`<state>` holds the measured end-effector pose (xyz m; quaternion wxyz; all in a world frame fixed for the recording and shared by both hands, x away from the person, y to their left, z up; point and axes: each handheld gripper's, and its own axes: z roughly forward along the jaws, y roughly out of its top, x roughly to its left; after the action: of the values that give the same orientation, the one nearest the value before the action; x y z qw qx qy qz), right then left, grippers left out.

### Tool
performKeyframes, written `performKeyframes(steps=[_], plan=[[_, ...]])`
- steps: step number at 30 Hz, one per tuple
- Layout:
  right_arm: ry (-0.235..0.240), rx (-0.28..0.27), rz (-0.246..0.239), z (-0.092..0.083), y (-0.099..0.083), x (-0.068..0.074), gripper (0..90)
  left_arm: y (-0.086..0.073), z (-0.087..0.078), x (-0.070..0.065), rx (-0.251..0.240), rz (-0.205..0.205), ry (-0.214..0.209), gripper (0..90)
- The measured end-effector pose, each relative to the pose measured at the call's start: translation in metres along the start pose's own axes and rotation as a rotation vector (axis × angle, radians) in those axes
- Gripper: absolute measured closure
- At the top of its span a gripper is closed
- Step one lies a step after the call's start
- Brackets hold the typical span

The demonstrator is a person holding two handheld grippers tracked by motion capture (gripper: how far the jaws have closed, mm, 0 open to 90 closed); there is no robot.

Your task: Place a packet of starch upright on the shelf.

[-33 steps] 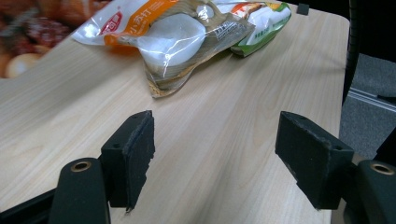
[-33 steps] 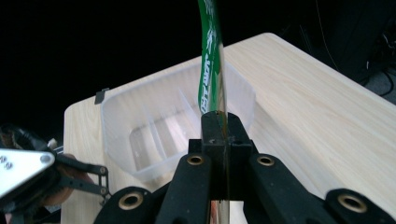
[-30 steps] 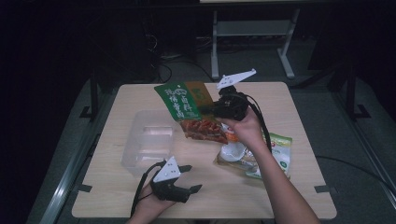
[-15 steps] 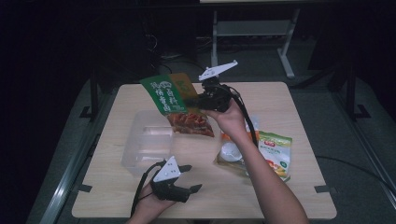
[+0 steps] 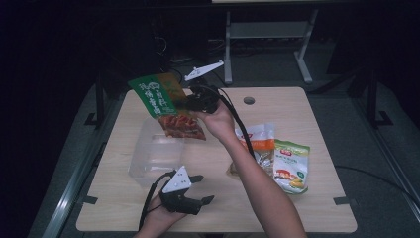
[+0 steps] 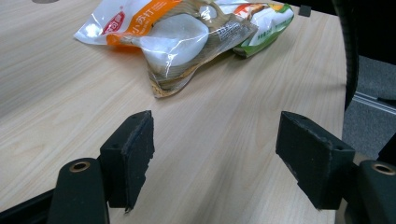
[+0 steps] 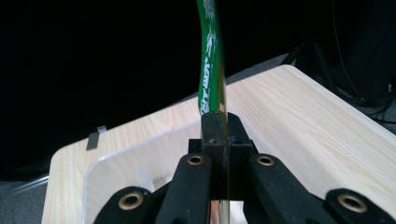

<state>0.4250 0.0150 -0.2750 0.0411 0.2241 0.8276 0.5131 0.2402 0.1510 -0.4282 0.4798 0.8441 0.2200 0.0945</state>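
My right gripper (image 5: 190, 101) is shut on a snack bag (image 5: 166, 105) with a green top and red-orange contents, holding it in the air over the far left part of the table. In the right gripper view the bag's green edge (image 7: 210, 56) rises straight up from between the closed jaws. Below the bag a clear plastic box (image 5: 157, 151) stands on the table, its rim (image 7: 140, 154) showing under the jaws. My left gripper (image 5: 200, 191) rests open near the table's front edge with nothing between its pads (image 6: 133, 156).
Two more bags lie at the right of the wooden table (image 5: 327, 208): an orange and white one (image 5: 260, 139) and a green one (image 5: 291, 166). In the left gripper view the orange and white bag (image 6: 173, 39) lies ahead of the open jaws, the green bag (image 6: 266, 18) behind it.
My right gripper has lifted the green and red bag off the table and carried it left and away, over the clear box. The left gripper has stayed put.
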Motion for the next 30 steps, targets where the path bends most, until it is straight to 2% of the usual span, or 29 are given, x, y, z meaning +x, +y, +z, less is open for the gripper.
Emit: performKeyframes(steps=[6, 12, 13, 14, 16, 24, 27, 30], plan=[[0.002, -0.002, 0.024, 0.028, 0.0, -0.004, 89.3, 0.0, 0.0, -0.001, 0.009, 0.005, 0.002, 27.6], [-0.004, 0.006, 0.035, 0.055, -0.001, -0.009, 89.3, -0.001, 0.0, -0.001, -0.007, -0.013, -0.001, 27.6], [-0.001, 0.01, 0.041, 0.064, -0.002, -0.01, 89.3, -0.001, -0.001, 0.0, -0.005, -0.007, 0.0, 27.6], [-0.001, 0.01, 0.041, 0.064, -0.002, -0.01, 89.3, -0.001, -0.001, 0.0, -0.005, -0.007, 0.0, 27.6], [-0.002, 0.017, 0.052, 0.077, -0.003, -0.012, 89.3, -0.001, -0.002, 0.001, 0.0, 0.007, 0.002, 27.5], [-0.013, 0.01, 0.092, 0.098, -0.016, -0.022, 89.3, -0.001, -0.003, 0.001, -0.012, -0.006, 0.012, 27.3], [-0.025, 0.009, 0.103, 0.1, -0.022, -0.024, 89.3, -0.001, -0.003, 0.001, -0.013, -0.006, 0.012, 27.3], [-0.031, -0.006, 0.139, 0.099, -0.03, -0.03, 89.1, -0.001, -0.002, 0.001, -0.006, 0.0, 0.01, 27.3]])
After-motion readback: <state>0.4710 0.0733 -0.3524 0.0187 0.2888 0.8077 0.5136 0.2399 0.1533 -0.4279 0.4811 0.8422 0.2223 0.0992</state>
